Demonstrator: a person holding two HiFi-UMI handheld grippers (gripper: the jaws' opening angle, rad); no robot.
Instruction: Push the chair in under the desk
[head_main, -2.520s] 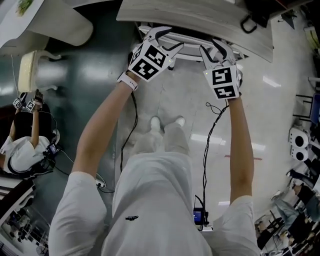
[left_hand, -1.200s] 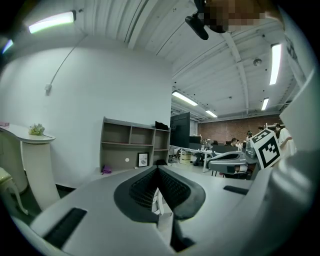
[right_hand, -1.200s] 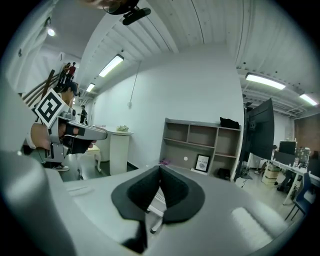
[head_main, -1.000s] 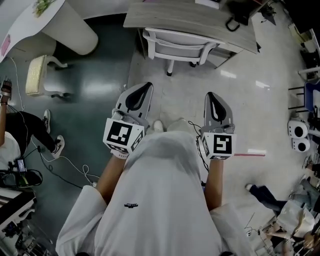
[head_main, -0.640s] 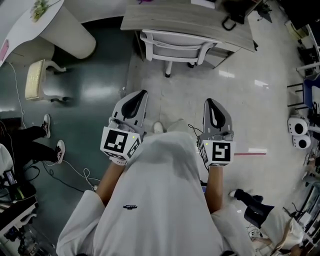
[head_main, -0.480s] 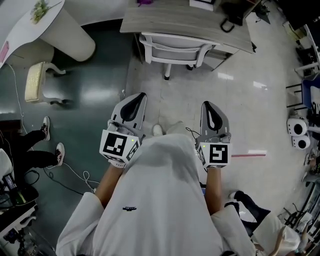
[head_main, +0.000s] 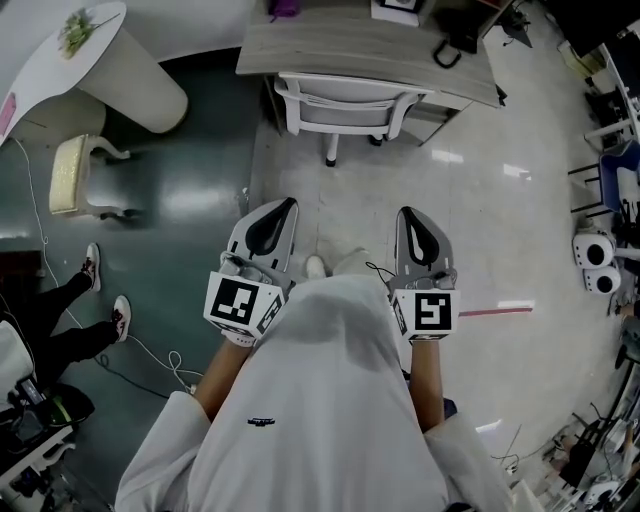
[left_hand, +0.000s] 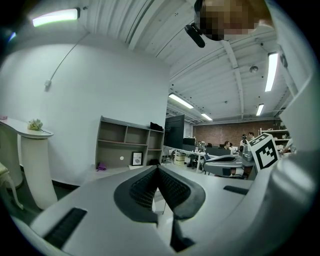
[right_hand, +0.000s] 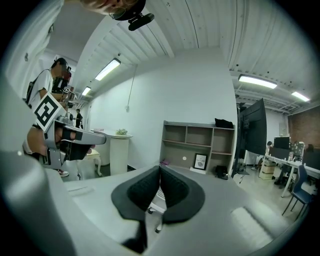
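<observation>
Chair: tucked under desk. Left gripper, right gripper: jaws closed, empty, now withdrawn from the chair. Task seemingly complete.

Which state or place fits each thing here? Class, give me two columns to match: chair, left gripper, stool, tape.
Column one:
1 chair
2 left gripper
3 stool
4 tape

Column two:
a red
b shut, empty
c pushed in at the desk
d on the dark floor

Pairs: 1-c, 2-b, 3-d, 4-a
</observation>
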